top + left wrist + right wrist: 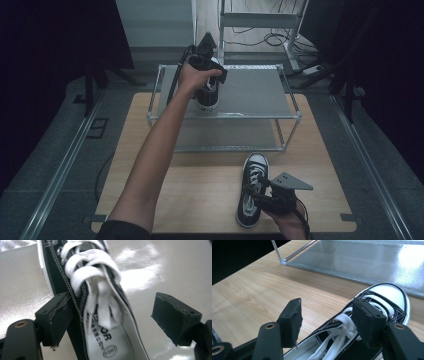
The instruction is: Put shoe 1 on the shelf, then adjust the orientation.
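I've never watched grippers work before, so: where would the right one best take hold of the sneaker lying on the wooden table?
Probably the side wall of the sneaker beside its open collar, coming down from above at the heel end. The shoe stands upright on its sole with the opening facing up, so one jaw can slip inside and one outside. The right gripper already straddles that wall, open.

In the high view, the hand and left gripper (206, 59) cover most of the sneaker on the rack's top shelf (208, 98). In the left gripper view, that sneaker's toe and heel run past the picture's edges. The second sneaker's (352, 335) heel is cut off in the right gripper view, and the insole print (101, 336) stays illegible.
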`<state>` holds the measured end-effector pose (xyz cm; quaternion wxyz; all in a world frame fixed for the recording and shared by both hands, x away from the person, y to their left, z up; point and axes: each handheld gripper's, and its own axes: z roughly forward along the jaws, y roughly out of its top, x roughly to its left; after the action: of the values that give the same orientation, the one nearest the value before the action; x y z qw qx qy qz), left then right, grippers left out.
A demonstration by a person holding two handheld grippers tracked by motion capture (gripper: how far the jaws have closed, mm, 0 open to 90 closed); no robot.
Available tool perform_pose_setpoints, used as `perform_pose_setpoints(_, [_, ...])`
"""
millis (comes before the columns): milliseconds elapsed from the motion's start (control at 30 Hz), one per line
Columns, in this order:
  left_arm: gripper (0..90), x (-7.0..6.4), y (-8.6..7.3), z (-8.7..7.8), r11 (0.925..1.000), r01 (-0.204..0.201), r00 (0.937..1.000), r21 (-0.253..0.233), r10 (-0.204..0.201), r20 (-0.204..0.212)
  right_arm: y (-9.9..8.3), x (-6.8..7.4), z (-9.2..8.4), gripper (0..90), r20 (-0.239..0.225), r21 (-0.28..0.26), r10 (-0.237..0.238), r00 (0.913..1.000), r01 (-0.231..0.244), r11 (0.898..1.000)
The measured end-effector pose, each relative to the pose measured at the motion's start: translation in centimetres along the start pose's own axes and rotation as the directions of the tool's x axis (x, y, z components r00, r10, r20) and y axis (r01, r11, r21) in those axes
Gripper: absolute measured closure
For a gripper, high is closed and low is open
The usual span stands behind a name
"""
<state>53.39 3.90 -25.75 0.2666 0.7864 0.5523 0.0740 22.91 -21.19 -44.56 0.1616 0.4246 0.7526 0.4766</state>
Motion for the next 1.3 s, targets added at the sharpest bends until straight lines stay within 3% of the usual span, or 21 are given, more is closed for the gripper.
perform_pose_setpoints(33, [17.5, 0.0, 0.0, 0.0, 1.0000, 0.000, 1.0000, 0.000, 0.000, 0.000, 0.0, 0.0, 0.0, 41.6, 0.000, 0.000, 0.000, 1.0000, 0.000, 1.000])
perform_pose_setpoints(67, [18.5, 0.0, -0.4, -0.8, 0.9988, -0.038, 0.9989, -0.031, 0.039, 0.025, 0.0, 0.2, 0.1, 41.6, -0.003, 0.001, -0.003, 1.0000, 0.003, 1.000])
perform_pose_setpoints(200, [21.4, 0.2, -1.2, -2.4, 0.9923, -0.093, 0.9933, -0.082, 0.098, 0.061, 0.1, 0.5, 0.0, 42.4, -0.012, -0.001, -0.009, 0.9999, 0.009, 1.000])
perform_pose_setpoints(300, [24.0, 0.5, -1.8, -3.5, 0.9830, -0.136, 0.9841, -0.123, 0.149, 0.098, 0.1, 0.7, -0.1, 45.5, -0.021, -0.004, -0.016, 0.9997, 0.015, 1.000])
perform_pose_setpoints(500, [23.8, 1.2, -2.9, -4.3, 0.9778, -0.157, 0.9762, -0.139, 0.175, 0.128, 0.3, 2.0, -0.3, 60.0, -0.068, -0.017, -0.057, 0.9960, 0.056, 0.998])
perform_pose_setpoints(633, [23.7, 1.7, -3.6, -4.4, 0.9765, -0.171, 0.9730, -0.131, 0.188, 0.133, 0.2, 3.9, -0.3, 71.8, -0.119, 0.011, -0.102, 0.9877, 0.104, 0.995])
perform_pose_setpoints(733, [23.8, 2.0, -4.1, -4.6, 0.9743, -0.178, 0.9706, -0.138, 0.197, 0.138, -0.6, 5.6, 0.0, 83.0, -0.137, 0.044, -0.119, 0.9834, 0.126, 0.991])
perform_pose_setpoints(767, [23.8, 2.0, -4.1, -4.6, 0.9743, -0.178, 0.9706, -0.138, 0.197, 0.138, -0.6, 5.6, 0.0, 83.0, -0.137, 0.044, -0.119, 0.9834, 0.126, 0.991])
perform_pose_setpoints(833, [23.9, 2.1, -4.5, -5.1, 0.9727, -0.177, 0.9679, -0.150, 0.199, 0.153, -1.7, 6.9, 0.3, 89.9, -0.140, 0.077, -0.147, 0.9791, 0.159, 0.984])
perform_pose_setpoints(933, [23.7, 2.0, -4.9, -5.3, 0.9728, -0.185, 0.9646, -0.139, 0.207, 0.164, -3.1, 8.1, 0.8, 90.0, -0.141, 0.123, -0.170, 0.9752, 0.188, 0.974])
perform_pose_setpoints(1033, [23.8, 2.1, -5.3, -5.8, 0.9691, -0.194, 0.9565, -0.152, 0.222, 0.190, -4.6, 8.9, 1.4, 90.0, -0.123, 0.177, -0.213, 0.9692, 0.233, 0.956])
perform_pose_setpoints(1100, [23.9, 2.2, -5.6, -6.0, 0.9660, -0.205, 0.9523, -0.157, 0.234, 0.196, -5.4, 8.8, 1.5, 90.0, -0.098, 0.207, -0.239, 0.9661, 0.254, 0.945])
perform_pose_setpoints(1167, [24.1, 2.4, -5.9, -6.1, 0.9649, -0.210, 0.9510, -0.158, 0.239, 0.196, -6.1, 8.0, 1.4, 90.0, -0.057, 0.219, -0.237, 0.9699, 0.244, 0.945])
perform_pose_setpoints(1300, [24.3, 2.8, -6.7, -6.4, 0.9632, -0.215, 0.9493, -0.162, 0.245, 0.198, -6.5, 7.2, 0.7, 90.0, -0.062, 0.215, -0.245, 0.9675, 0.253, 0.943])
